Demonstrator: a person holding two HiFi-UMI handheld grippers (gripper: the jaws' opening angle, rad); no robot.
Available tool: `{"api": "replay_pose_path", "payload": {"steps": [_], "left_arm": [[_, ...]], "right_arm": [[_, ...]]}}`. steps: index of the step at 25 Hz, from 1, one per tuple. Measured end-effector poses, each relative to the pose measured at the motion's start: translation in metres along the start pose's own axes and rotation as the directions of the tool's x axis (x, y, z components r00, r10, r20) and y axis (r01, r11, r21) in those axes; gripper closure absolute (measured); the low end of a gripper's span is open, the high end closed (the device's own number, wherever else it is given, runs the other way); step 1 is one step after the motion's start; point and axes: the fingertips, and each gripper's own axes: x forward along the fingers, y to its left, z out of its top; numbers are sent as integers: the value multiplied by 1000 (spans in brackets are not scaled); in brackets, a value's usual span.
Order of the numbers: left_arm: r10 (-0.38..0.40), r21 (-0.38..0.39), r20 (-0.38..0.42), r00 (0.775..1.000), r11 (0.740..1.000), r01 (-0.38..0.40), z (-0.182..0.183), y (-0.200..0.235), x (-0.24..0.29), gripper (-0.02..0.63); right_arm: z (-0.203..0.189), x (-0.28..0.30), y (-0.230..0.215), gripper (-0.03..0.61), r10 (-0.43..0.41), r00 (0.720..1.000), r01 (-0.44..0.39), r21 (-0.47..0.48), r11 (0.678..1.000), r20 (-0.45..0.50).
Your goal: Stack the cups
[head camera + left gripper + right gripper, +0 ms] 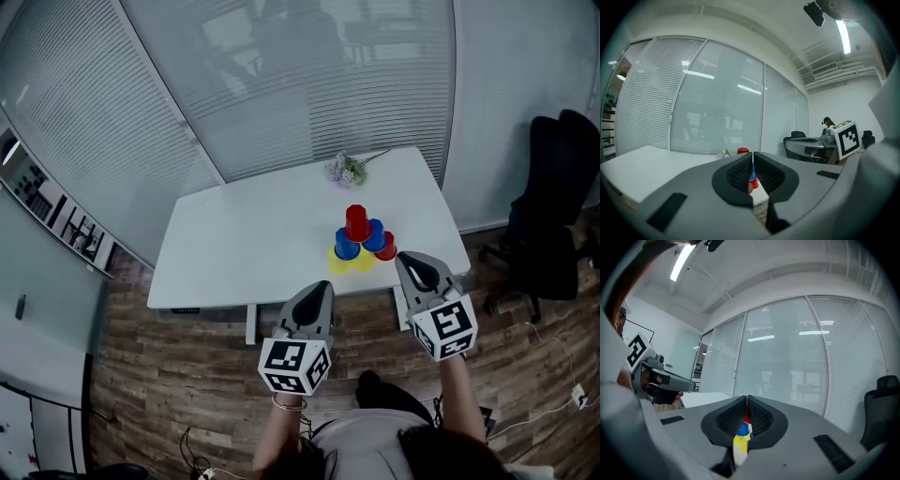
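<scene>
Pyramid of red, blue, yellow cups [360,240] centre-right of frame, near front edge of white table [244,234]. Left gripper [322,289] and right gripper [407,261] lower centre, short of table, jaws pressed together, empty. Cups likely light, thin plastic, easily toppled; pinch at rim, gently.

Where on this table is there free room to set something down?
The left half of the white table is bare, up to the cup pyramid. A smaller gap lies between it and the flowers. Crowded only at the near right edge.
</scene>
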Motion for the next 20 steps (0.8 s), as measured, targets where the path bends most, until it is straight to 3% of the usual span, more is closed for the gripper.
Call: {"api": "replay_pose_path", "payload": {"steps": [7,14,20], "left_arm": [[17,-8,38,999,1000,-17,2,-11,-35,588],[0,63,55,999,998,-3,10,-28,-59,588],[66,38,78,995,997,-69,16,-34,-85,589]], "right_arm": [[13,-37,15,549,-68,997,68,9,998,32],[20,-75,34,551,-109,993,109,12,994,42],[24,-97,44,551,-116,992,116,4,993,48]]}}
